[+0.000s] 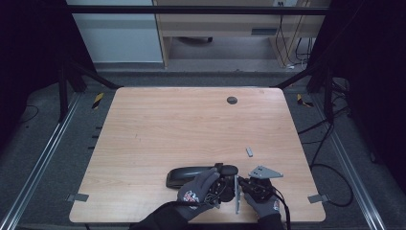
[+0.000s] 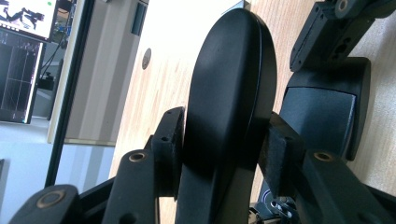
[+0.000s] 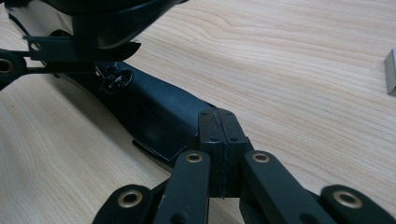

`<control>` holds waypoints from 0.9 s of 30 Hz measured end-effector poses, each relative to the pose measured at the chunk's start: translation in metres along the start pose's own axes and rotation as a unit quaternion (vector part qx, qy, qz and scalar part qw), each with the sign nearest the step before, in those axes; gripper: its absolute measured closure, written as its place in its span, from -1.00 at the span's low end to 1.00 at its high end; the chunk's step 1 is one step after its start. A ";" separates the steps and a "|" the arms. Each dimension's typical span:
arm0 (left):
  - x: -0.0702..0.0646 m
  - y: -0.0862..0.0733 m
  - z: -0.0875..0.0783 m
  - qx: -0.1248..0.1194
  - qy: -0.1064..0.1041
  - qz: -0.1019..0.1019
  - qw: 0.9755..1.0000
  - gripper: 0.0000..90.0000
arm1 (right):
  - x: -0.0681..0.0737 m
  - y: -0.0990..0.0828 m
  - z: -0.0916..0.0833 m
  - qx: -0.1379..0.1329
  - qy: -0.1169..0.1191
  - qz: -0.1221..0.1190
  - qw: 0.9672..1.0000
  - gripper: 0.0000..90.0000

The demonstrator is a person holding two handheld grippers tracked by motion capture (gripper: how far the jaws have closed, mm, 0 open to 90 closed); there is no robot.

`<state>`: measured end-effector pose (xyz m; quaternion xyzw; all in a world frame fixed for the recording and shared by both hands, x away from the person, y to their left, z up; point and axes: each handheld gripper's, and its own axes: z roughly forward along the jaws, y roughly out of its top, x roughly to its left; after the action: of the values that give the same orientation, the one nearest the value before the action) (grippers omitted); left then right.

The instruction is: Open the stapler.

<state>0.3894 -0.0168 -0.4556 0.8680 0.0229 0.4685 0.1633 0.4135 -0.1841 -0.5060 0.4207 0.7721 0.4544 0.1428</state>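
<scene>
Lid (image 2: 229, 93) of the black case (image 1: 184, 176) stands edge-on between the left gripper's (image 2: 224, 154) pinching pads; right gripper (image 3: 218, 140), pressed together, rests against the base.

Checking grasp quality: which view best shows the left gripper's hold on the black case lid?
The left gripper view: both pads press the raised lid. The high view has the left gripper half hidden by hands; the right gripper view catches the lid's underside.

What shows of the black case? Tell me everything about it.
The black case is long with rounded ends, smooth and matte, plastic or leather-like. It lies near the front edge of the table. One oval shell is raised, and the left gripper clamps it, fingers pressing both faces. The right gripper, shut, sits at the lower part's edge; contact is unclear.
</scene>
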 end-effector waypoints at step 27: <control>0.012 -0.004 -0.007 -0.012 -0.005 -0.034 0.999 0.22 | 0.005 0.001 0.004 0.003 0.013 0.001 1.000 1.00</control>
<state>0.3910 -0.0092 -0.4432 0.8671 0.0462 0.4582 0.1900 0.4130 -0.1777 -0.5062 0.4162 0.7748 0.4575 0.1311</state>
